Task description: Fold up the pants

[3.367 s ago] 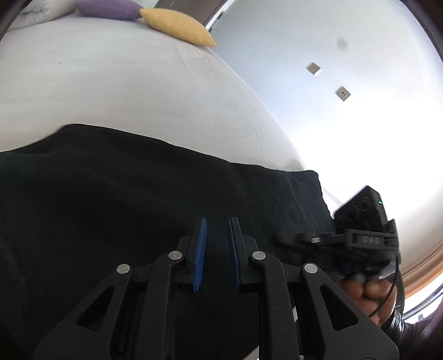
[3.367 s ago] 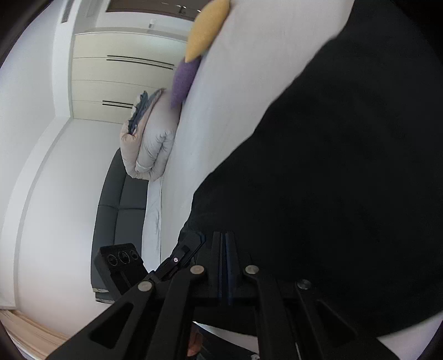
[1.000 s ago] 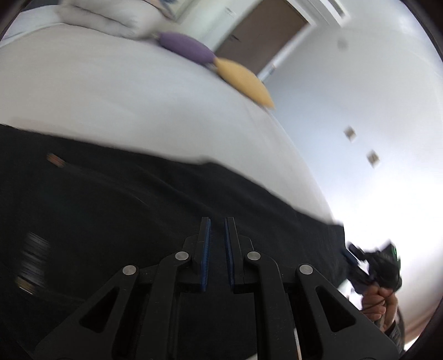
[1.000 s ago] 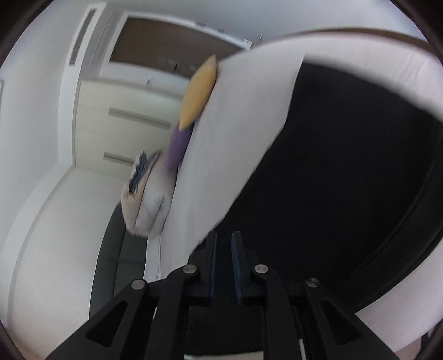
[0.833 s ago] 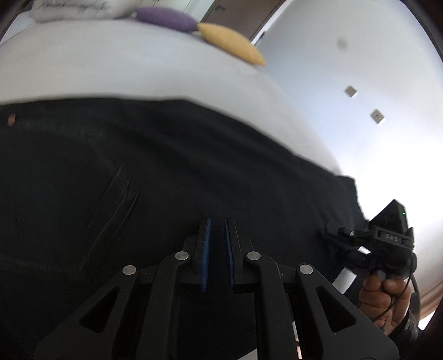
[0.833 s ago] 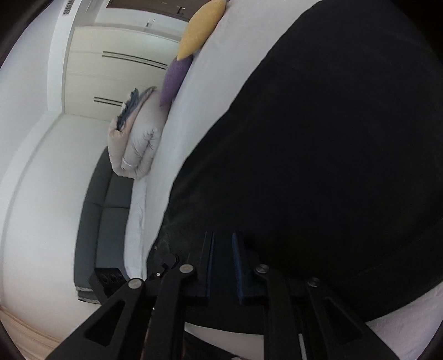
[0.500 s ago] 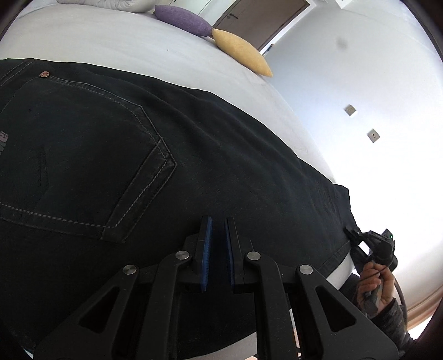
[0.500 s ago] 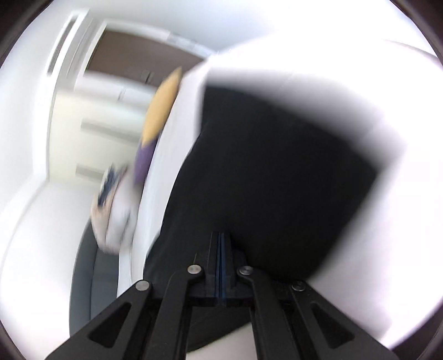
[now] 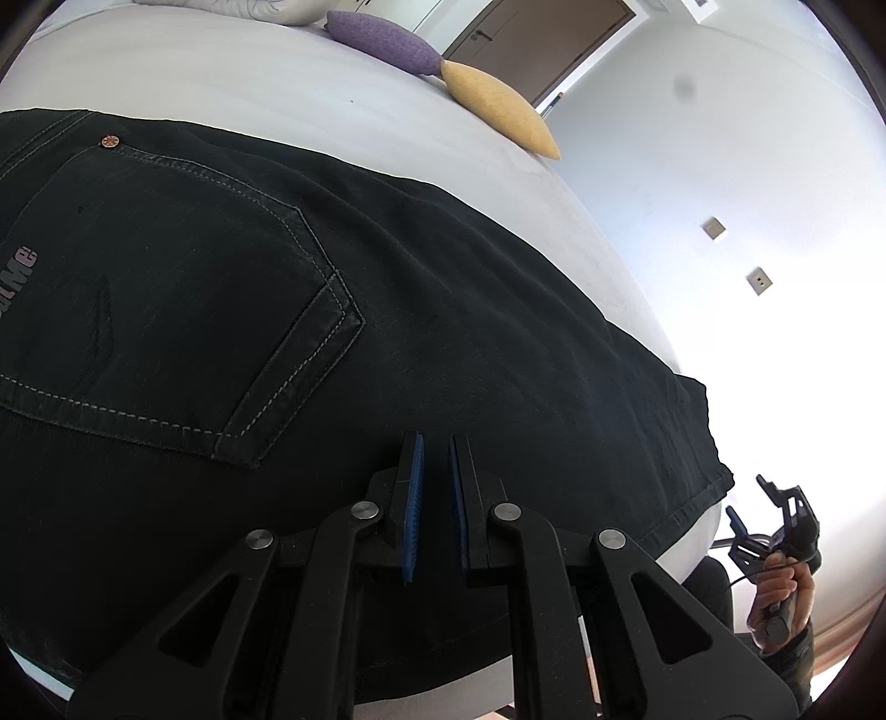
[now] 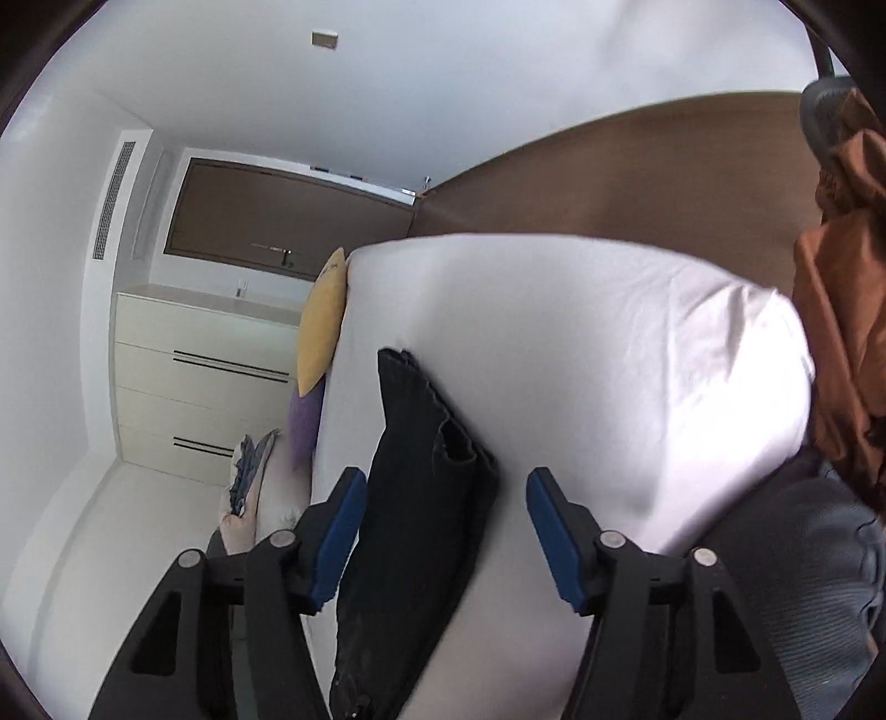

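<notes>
Broadly, the black pants [image 9: 387, 332] lay flat on a white bed [image 9: 249, 83], back pocket [image 9: 183, 310] facing up and the hem end reaching the mattress edge. From the right wrist view the pants [image 10: 421, 498] appeared as a dark, layered strip running away across the sheet. A purple cushion [image 9: 382, 41] and a yellow cushion [image 9: 498, 108] rested at the far side of the bed, the two touching, with a brown door [image 9: 531, 41] and a white wall with two switch plates behind them. A cream dresser [image 10: 199, 387] stood beyond.

The left gripper [image 9: 436, 476] hovered low over the pants near the pocket's corner, its blue pads a narrow gap apart with nothing between them. The right gripper [image 10: 446, 526] was held off the hem end of the bed, spread wide and empty, fabric showing between its fingers but beyond them. In the left view it appeared small and backlit beyond the hem, gripped by a hand [image 9: 783, 595].

Lettering on the waistband patch was cut off at the frame edge. Orange cloth [image 10: 847, 332] at the right margin was too cropped to identify.
</notes>
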Demonstrator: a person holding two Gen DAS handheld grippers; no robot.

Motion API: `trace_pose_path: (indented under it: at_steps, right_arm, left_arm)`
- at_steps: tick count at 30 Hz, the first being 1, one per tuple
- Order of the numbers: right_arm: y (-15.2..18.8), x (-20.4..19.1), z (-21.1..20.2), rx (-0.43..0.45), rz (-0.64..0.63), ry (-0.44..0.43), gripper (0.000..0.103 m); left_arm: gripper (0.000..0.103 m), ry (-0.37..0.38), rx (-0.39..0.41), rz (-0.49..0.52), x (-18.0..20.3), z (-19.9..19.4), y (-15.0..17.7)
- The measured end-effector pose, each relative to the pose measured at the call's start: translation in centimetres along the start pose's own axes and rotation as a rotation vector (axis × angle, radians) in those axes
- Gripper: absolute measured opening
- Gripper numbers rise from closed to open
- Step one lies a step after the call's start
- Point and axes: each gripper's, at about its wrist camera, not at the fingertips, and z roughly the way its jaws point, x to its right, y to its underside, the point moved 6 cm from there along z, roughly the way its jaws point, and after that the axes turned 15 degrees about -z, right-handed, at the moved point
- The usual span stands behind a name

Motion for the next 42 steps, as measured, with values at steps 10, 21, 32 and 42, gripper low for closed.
trace_pose_path:
  at_steps: [10,21,32,42]
  right_arm:
    - [-0.3,1.7,2.8,-0.007,0.1,-0.047,0.043]
    - [-0.7,1.6,4.9,-0.001,0.078,-0.031,0.014]
    - [1.8,-7.0,5.4,-0.063,-0.413,0.131,0.012]
    - [14.2,-14.2,10.3,-0.227,-1.082,0.33,0.012]
  left_arm:
    - [0.01,0.006,-0.005,-0.007,0.2,0.4,0.1]
    - [0.01,0.021,-0.01,-0.011,0.2,0.8,0.2]
    - [0.01,0.028,-0.012,-0.019,0.5,1.5,0.5]
    - [0.01,0.021,-0.024,-0.056,1.1,1.6,0.4]
